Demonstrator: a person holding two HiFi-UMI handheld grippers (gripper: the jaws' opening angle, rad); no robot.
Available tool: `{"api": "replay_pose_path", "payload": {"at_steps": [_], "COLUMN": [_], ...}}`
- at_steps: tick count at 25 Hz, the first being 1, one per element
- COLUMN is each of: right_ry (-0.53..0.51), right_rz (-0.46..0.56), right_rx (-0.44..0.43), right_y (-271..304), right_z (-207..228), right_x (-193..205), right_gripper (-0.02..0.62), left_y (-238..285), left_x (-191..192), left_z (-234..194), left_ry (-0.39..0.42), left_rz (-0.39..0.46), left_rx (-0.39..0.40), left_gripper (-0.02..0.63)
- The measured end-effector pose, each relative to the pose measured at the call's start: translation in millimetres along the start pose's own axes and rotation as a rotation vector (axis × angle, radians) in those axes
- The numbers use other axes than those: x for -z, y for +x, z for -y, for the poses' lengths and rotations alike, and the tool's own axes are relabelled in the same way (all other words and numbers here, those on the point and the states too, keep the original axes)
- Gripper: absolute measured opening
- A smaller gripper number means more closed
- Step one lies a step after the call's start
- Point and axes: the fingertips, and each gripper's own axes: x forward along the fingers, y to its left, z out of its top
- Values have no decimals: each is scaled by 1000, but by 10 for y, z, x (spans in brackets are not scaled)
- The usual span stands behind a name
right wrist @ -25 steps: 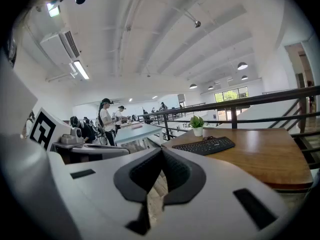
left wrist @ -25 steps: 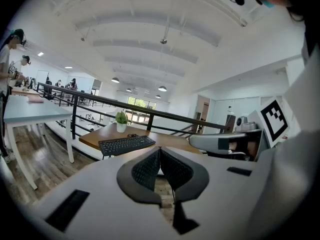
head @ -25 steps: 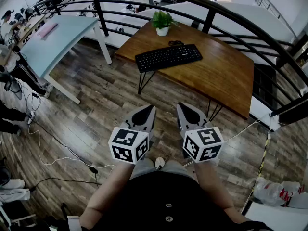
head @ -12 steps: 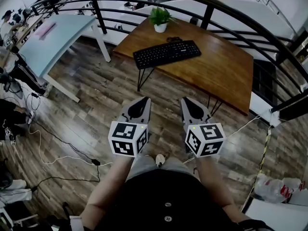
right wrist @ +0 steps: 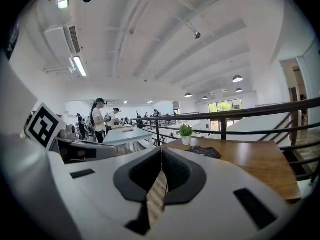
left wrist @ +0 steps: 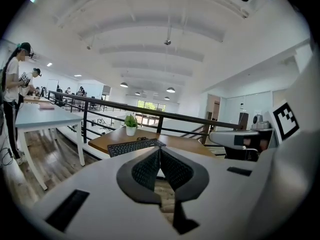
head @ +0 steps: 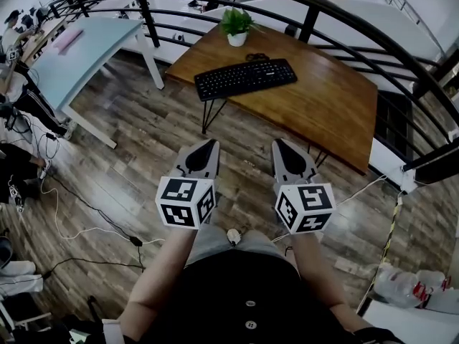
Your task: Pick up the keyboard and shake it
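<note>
The keyboard lies flat on the wooden surface, well apart from the left claw and right claw, each closed on nothing, which fits either an approach before lifting or a retreat after set-down.

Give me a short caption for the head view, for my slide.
Left gripper and right gripper, both shut, short of a table bearing keyboard and plant.

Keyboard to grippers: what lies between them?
Head view: between keyboard and left gripper and right gripper, only wooden floor, the table's near edge and its leg.
</note>
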Motion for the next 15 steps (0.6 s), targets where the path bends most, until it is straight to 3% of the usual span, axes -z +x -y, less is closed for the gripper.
{"api": "replay_pose_path", "payload": {"at_steps": [5, 15], "right_ry": [-24, -1], "right_rz": [-17, -54], "right_rx": [-21, 1], "right_y": [41, 531], "right_z": [48, 334], "right_x": [68, 137], "right_gripper": [28, 28], "left_y": [95, 640], "left_x": [48, -5], "left_z": [58, -117], "left_ry": [-12, -44], "left_rz": [-2, -24], "left_rx": [-20, 54], "left_gripper": [17, 17]}}
